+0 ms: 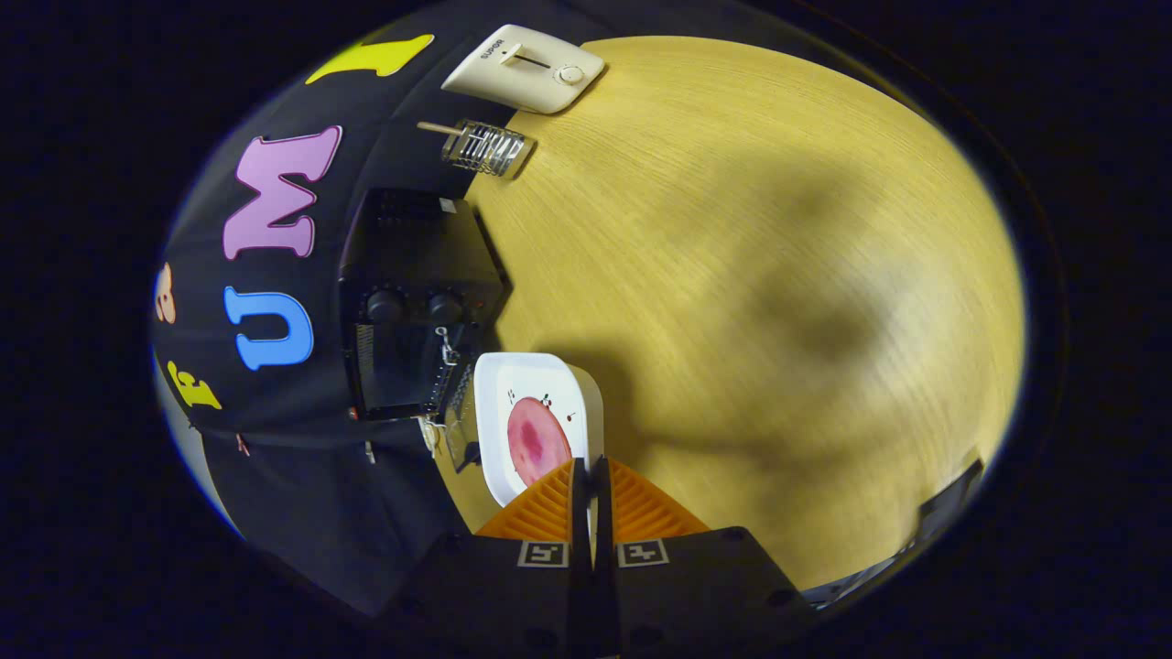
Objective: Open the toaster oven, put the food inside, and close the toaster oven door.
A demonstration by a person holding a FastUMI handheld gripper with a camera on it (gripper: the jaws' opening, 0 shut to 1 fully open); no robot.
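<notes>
Pinching the rim of a white rounded-square plate [536, 384], the gripper [591, 476] has its ribbed fingers [549, 513] pressed together on that edge. A flat, round pink slice of food [537, 441] lies on the plate. Just beside it stands the boxy black toaster oven [412, 302], two knobs, door closed, on the wood-grain table [751, 275]. Beyond: a wire rack [485, 146] and a smooth cream toaster [526, 69].

Fingers [591, 476] pinch plate [536, 375]; toaster oven [417, 302] beside; table [751, 275] open.

plate [536, 430] just ahead of gripper [591, 476] | toaster oven [417, 302] beside plate
</notes>
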